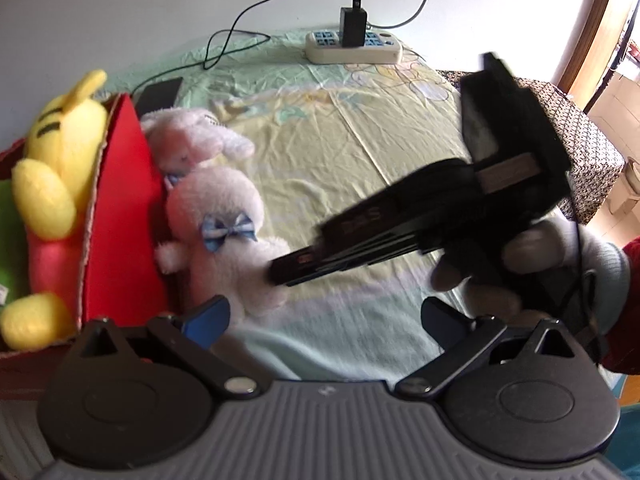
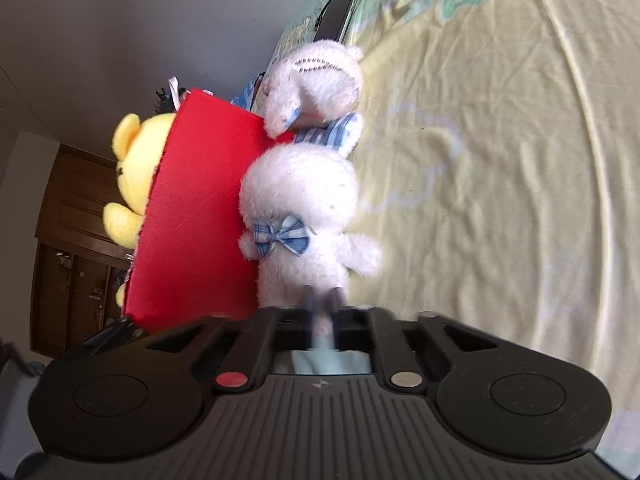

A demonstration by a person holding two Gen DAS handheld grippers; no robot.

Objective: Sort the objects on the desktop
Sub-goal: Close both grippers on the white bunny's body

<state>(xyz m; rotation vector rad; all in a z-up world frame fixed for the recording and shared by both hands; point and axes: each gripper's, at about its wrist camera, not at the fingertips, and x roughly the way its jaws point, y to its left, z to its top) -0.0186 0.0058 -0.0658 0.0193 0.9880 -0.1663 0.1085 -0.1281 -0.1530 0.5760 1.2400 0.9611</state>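
Here my left claw (image 1: 324, 316) is spread wide, its two blue-tipped fingers (image 1: 208, 316) well apart with nothing between them, hovering above the yellow-and-green sheet (image 1: 360, 140) that covers the table. My right claw (image 2: 324, 312) reaches in from the right side, held in my white-gloved hand (image 1: 532, 256); its fingers are pressed close together against the lower body of the white plush rabbit (image 2: 304, 216). The tips are blurred, so I cannot tell whether they truly pinch the fur or only touch it.

The rabbit is fluffy and white, with a round head, short stubby arms and a blue-and-white checked bow (image 2: 284, 236) at its neck. It lies on the sheet, pressed against the outer wall of the red box (image 2: 200, 200). A second white plush rabbit (image 2: 316, 80) lies just beyond it, also touching the box, with long floppy ears and a bit of the same checked cloth.

Inside the box sits a yellow plush bear (image 1: 60, 168) with a red shirt, its head and arm rising above the rim.

Farther back on the table are a dark phone (image 1: 158, 94) with a black cable (image 1: 256, 12) running to it, and a white power strip (image 1: 354, 46) with a black charger (image 1: 353, 26) plugged in.
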